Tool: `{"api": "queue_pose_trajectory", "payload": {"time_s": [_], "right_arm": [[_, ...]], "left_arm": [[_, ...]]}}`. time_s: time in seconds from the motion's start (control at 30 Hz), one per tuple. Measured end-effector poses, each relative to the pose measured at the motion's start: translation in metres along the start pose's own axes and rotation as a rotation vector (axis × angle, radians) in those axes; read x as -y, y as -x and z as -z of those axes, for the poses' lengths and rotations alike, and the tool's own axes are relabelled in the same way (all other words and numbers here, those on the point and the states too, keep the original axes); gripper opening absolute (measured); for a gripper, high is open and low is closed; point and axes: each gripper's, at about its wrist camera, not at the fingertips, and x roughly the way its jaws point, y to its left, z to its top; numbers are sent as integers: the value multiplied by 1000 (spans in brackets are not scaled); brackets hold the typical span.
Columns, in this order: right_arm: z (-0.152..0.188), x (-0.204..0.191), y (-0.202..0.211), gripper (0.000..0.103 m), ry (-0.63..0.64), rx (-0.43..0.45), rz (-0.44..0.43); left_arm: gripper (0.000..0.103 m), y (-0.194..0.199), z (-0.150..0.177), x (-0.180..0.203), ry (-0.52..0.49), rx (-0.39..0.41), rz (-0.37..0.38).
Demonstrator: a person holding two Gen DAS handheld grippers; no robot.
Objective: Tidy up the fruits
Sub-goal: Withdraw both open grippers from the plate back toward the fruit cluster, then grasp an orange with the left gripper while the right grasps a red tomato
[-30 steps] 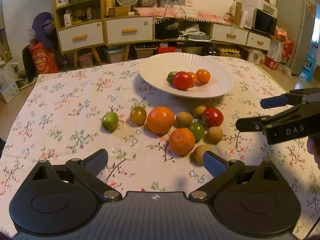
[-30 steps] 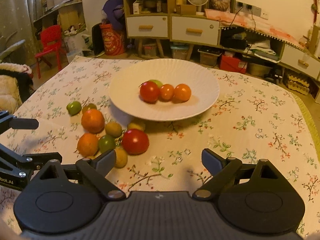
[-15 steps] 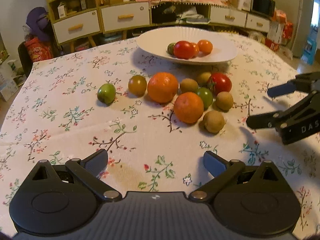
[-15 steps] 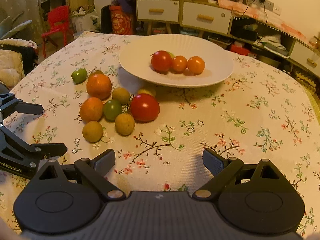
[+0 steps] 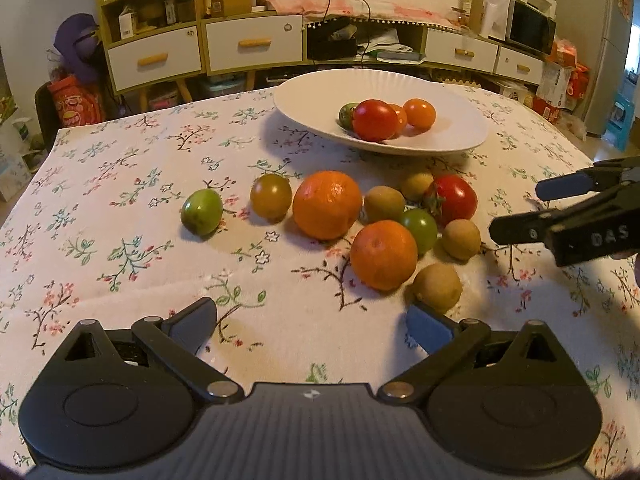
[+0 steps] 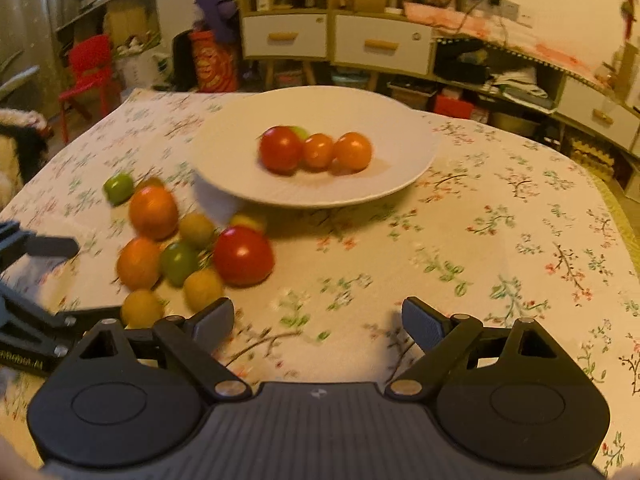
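Observation:
A white plate [image 5: 312,96] at the table's far middle holds a red tomato [image 5: 374,120], two small orange ones and a green one behind. In front of it lie two oranges [image 5: 327,204] [image 5: 383,254], a red tomato [image 5: 456,198], green and brownish tomatoes [image 5: 202,211] and several kiwis [image 5: 436,286]. My left gripper [image 5: 310,318] is open and empty, just in front of the nearest kiwi. My right gripper [image 6: 318,320] is open and empty, right of the fruit pile; it shows at the right in the left wrist view [image 5: 528,208]. The plate [image 6: 408,168] also shows in the right wrist view.
The floral tablecloth [image 5: 120,248] covers the whole table. Shelves and white drawers [image 5: 252,42] stand behind the far edge. A red chair [image 6: 90,68] stands off the table's left side.
Both grippers have moved forward toward the fruit pile, so the fruit looks nearer. The right wrist view is blurred by motion. Both grippers stayed open.

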Motion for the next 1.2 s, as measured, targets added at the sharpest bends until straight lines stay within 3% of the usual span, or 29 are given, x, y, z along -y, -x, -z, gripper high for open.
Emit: {"api": "queue_pose_trajectory", "payload": {"time_s": [0.17,0.43,0.73,1.03,1.2], "right_arm": [[-3,2,-15,82,0,-5,2],[-7,-13,-19,78,71,17,-64],[-10,-18,-18,61,107,48,-136],[-14,-21,-19,49,98,65,-182],[-14,-22,-19,34,96,65,-201]], "left_arm": [[91,-2,-4,5,-6,5,14],[66,-3,-9,13,-41,27,65],[42,-4,-13,15,-30,47,100],[32,-3,-14,17,-26,43,118],[31,-2,-14,16,-14,35,123]]}}
